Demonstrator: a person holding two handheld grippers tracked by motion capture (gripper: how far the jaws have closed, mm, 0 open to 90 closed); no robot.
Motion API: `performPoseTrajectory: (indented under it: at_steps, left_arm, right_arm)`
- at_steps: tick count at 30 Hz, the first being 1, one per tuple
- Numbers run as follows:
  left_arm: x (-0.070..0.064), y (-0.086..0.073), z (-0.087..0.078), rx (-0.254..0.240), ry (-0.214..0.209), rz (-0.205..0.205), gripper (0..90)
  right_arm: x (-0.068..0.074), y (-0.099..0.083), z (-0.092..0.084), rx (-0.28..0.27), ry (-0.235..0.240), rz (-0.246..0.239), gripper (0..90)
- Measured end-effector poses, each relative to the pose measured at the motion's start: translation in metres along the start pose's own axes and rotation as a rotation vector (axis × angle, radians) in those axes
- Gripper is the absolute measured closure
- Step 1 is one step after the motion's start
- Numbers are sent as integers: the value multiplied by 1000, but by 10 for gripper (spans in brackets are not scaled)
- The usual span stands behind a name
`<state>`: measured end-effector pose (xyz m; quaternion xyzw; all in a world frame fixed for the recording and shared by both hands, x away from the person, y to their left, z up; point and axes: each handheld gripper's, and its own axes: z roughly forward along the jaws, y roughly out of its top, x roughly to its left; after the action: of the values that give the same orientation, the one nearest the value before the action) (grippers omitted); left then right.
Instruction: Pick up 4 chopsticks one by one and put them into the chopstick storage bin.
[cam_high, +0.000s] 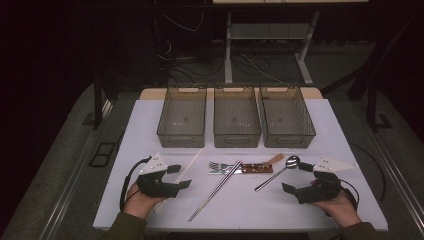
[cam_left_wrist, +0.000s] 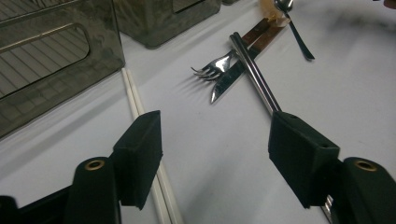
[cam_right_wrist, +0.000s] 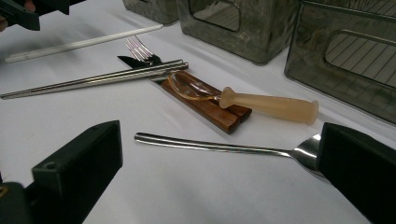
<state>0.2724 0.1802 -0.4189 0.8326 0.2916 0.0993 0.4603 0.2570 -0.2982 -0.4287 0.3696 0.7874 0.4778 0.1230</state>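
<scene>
From the high view, a white-topped table (cam_high: 150, 120) stands in a dark room with cables on the grey floor (cam_high: 65, 150) beyond its far edge; three smoky translucent plastic bins (cam_high: 235, 122) line that edge, and cutlery lies mid-table. The left gripper (cam_high: 176, 176) and right gripper (cam_high: 295, 178) rest near the near corners, both wide open, holding nothing. In the left gripper view, white chopsticks (cam_left_wrist: 133, 95) pass its jaw, steel chopsticks (cam_left_wrist: 256, 77) crossing a steel fork (cam_left_wrist: 215, 67). In the right gripper view, a steel spoon (cam_right_wrist: 215, 147) lies before wooden-handled cutlery (cam_right_wrist: 210, 109).
</scene>
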Motion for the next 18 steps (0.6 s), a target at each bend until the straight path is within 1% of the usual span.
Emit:
performPoseTrajectory:
  at_steps: [1, 6, 10, 11, 16, 18]
  left_arm:
    - [1, -1, -1, 4, -4, -1, 401]
    - [3, -4, -2, 17, -5, -3, 474]
    - [5, -7, -3, 32, -11, -9, 558]
    - [6, -7, -3, 38, -12, -5, 575]
    - [10, -12, -5, 57, 2, -36, 652]
    - [12, -14, -6, 63, 3, -59, 688]
  right_arm:
    - [0, 0, 0, 0, 1, 2, 10]
    - [0, 0, 0, 6, 7, 5, 10]
    - [0, 0, 0, 7, 8, 6, 10]
    - [0, 0, 0, 7, 9, 6, 10]
    - [0, 0, 0, 7, 14, 9, 10]
    - [0, 0, 0, 8, 15, 9, 10]
